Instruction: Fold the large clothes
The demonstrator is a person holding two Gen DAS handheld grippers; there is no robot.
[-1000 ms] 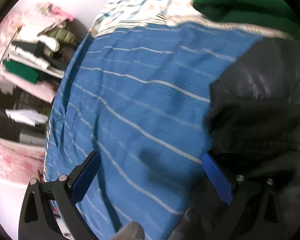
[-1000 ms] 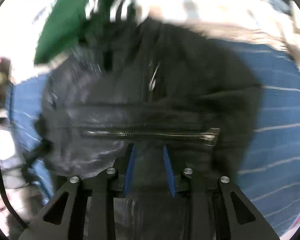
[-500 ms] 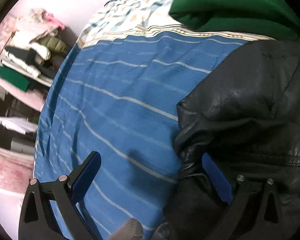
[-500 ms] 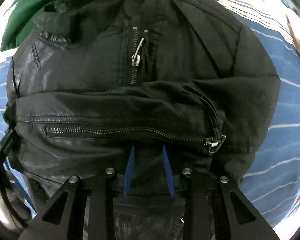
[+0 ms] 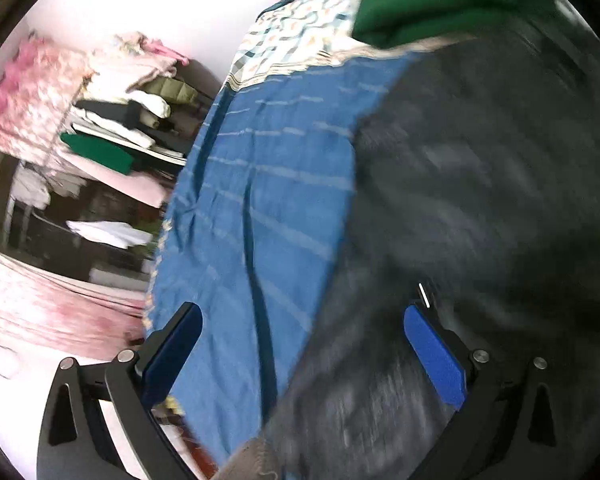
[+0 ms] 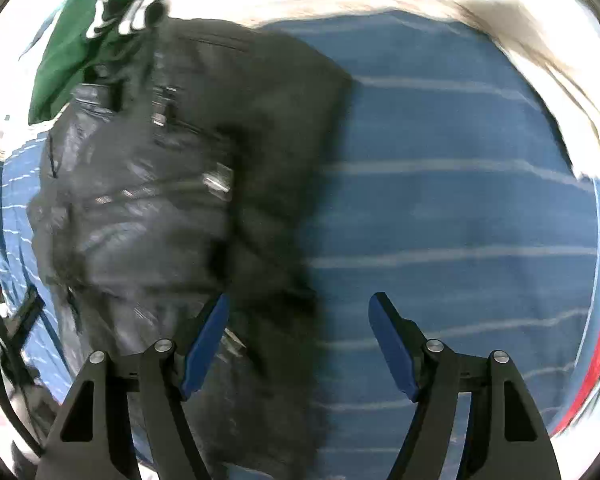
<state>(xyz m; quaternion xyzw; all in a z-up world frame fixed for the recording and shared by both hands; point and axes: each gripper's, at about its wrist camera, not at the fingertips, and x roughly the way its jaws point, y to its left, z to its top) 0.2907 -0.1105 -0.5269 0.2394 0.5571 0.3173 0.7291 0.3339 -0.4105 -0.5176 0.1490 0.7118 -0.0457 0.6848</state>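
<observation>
Black leather jacket [image 6: 172, 208] heaped at bed [image 6: 452, 208] middle toward the far edge beside a green garment [image 6: 72, 60], both claws, left [image 5: 300, 356] and right [image 6: 298, 344], spread wide and empty: stiff, slick folds likely to spring open unpinned.

The left gripper [image 5: 302, 354] hangs over the bed with its blue-padded fingers [image 5: 434, 356] spread wide, nothing between them but cloth below. Under it lies a blue striped sheet [image 5: 260, 200], running from six o'clock up toward twelve. A black leather jacket [image 5: 480, 220] fills the whole three o'clock side — smeared by motion blur, its right-hand pad sitting over the jacket's edge. At one o'clock a green garment [image 5: 428, 0] rests beyond the jacket's far edge, on a pale patterned cover [image 5: 296, 40]. Off at nine to ten o'clock, beside the bed, stands a rack of folded clothes [image 5: 116, 132] against a pink floral wall.
</observation>
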